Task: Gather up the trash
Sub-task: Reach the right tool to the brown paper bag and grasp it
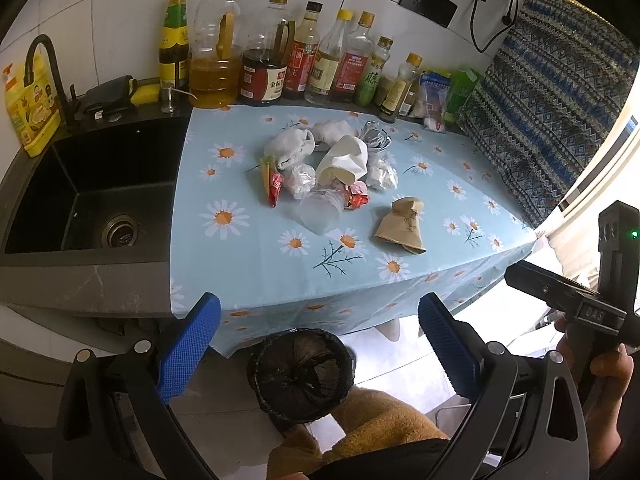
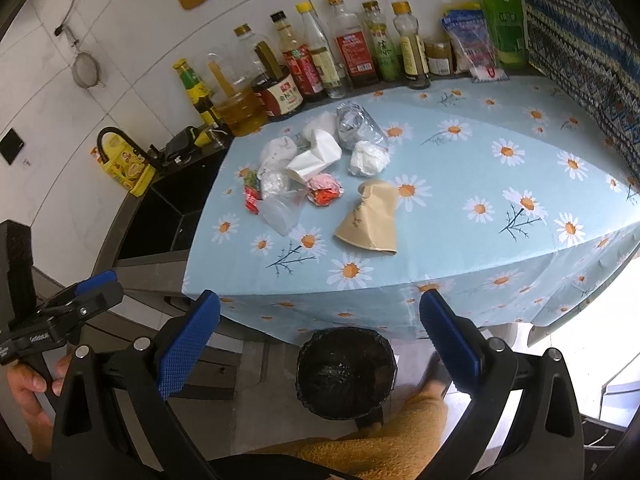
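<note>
A heap of trash [image 1: 328, 164] [image 2: 316, 164] lies mid-counter on the daisy tablecloth [image 1: 440, 184] [image 2: 500, 152]: crumpled white tissues, a white paper cup, red wrappers, a clear plastic cup [image 1: 320, 210] and a crushed clear bottle [image 2: 358, 126]. A brown paper bag [image 1: 402, 226] [image 2: 372, 216] lies apart, nearer the front edge. A black-lined bin [image 1: 300, 374] [image 2: 346, 372] stands on the floor below the counter's front. My left gripper [image 1: 320, 344] and my right gripper [image 2: 320, 340] both hover open and empty above the bin, short of the counter.
Sauce and oil bottles [image 1: 304, 52] [image 2: 320, 60] line the back wall. A black sink [image 1: 100, 196] with a faucet [image 1: 44, 68] lies left of the cloth. A patterned fabric [image 1: 552, 112] hangs at the right. A hand [image 1: 600, 364] holds the other gripper; yellow-clad legs [image 2: 384, 436] stand below.
</note>
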{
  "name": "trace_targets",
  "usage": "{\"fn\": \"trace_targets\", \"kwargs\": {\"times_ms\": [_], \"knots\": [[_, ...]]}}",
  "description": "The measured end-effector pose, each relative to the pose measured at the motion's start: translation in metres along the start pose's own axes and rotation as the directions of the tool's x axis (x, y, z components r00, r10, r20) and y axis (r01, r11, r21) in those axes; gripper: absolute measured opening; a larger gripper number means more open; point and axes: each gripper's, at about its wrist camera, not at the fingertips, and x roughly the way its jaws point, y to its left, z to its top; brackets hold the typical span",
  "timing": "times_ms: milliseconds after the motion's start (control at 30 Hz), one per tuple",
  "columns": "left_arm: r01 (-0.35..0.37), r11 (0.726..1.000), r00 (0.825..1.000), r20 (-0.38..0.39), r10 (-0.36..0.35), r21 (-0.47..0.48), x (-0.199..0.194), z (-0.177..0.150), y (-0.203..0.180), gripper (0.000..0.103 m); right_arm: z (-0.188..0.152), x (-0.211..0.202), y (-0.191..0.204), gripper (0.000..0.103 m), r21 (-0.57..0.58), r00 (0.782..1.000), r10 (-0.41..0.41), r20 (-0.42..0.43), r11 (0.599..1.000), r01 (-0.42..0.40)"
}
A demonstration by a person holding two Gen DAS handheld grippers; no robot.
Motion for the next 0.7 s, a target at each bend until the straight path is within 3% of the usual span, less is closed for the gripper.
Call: {"fn": "trace_targets", "kwargs": {"times_ms": [367,700], "knots": [[-0.058,0.998,0.998,-0.011,0.058,-0.015,0.019,0.024,-0.004,0.096,0.032,0.045,-0.024,0.099,-0.015,0.996,0.045,-0.08,0.999,-0.046],[-0.098,0.994,0.991,-0.091,0.094,-0.04,0.067,0.047,-0.008,0.096,0.06,0.1,-0.067,0.098,0.044,0.984,0.073,-0.163,0.997,-0.067]]}}
